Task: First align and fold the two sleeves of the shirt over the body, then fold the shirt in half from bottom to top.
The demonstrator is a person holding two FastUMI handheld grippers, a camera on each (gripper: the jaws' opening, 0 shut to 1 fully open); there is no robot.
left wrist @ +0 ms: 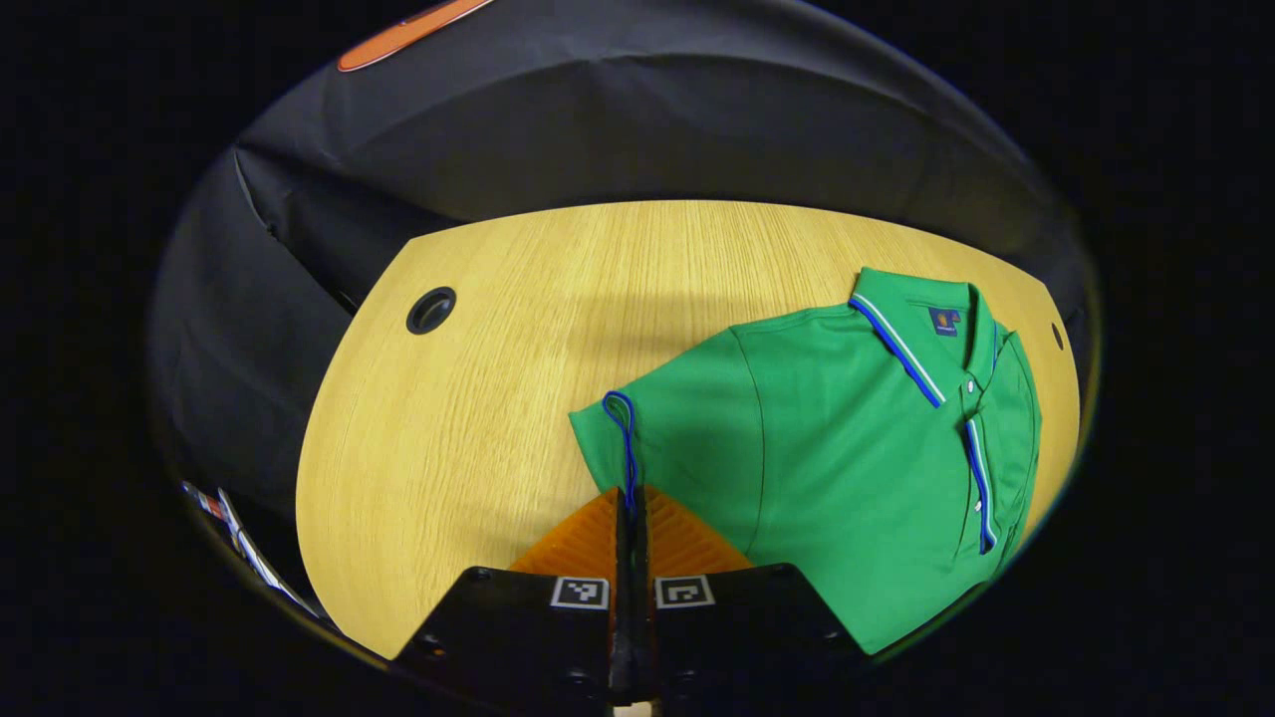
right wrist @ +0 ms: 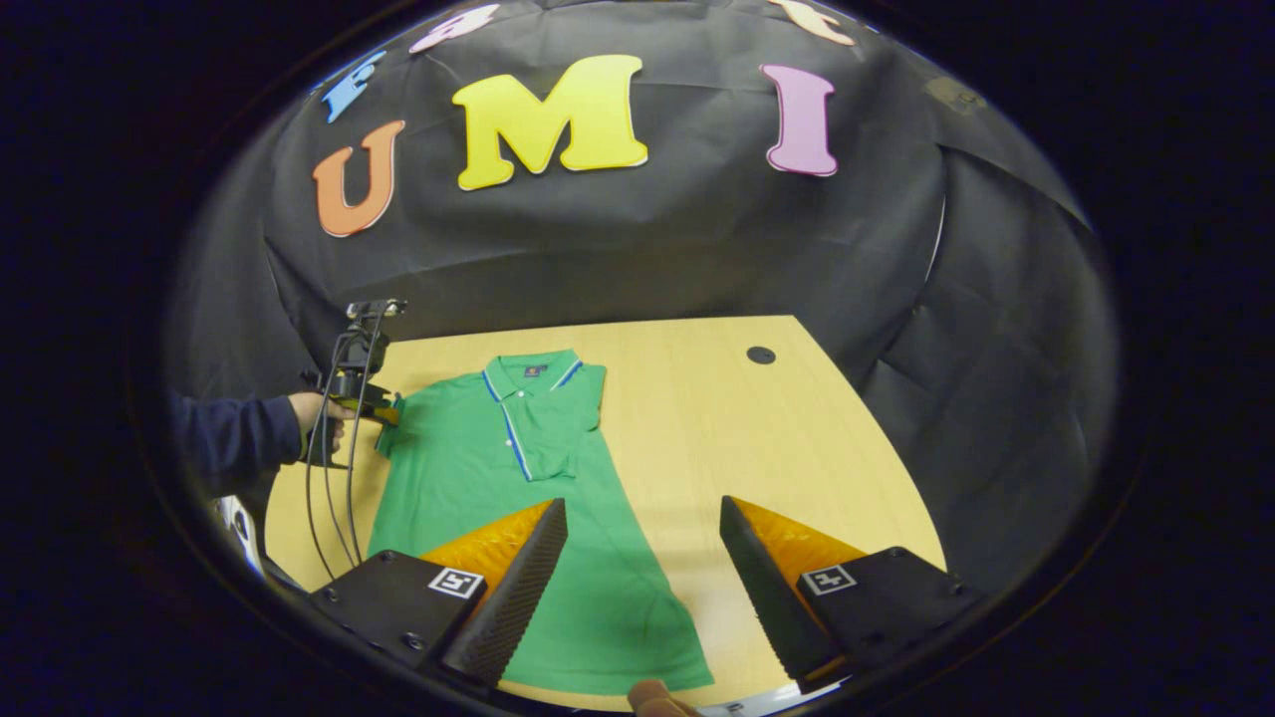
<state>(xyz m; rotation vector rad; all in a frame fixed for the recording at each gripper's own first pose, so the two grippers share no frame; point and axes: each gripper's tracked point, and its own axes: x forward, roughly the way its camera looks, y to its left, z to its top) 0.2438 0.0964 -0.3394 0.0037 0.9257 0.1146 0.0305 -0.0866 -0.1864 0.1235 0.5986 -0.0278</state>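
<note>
On the wooden table (right wrist: 717, 418), bare wood runs wide to the right of the green shirt (right wrist: 518, 518) and along the far edge, broken only by a small round grommet hole (right wrist: 761, 355). At the shirt's left edge the left gripper (right wrist: 383, 410), a hand (right wrist: 317, 416) and hanging cables (right wrist: 334, 478) crowd the narrow strip. The black cloth wall (right wrist: 697, 249) closes the far and right sides.

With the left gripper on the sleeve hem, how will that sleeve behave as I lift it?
The sleeve is thin knit cloth lying flat, so it will likely droop limply from the left gripper. It probably weighs little. Still joined to the shirt, it may tug the body across the smooth table.
</note>
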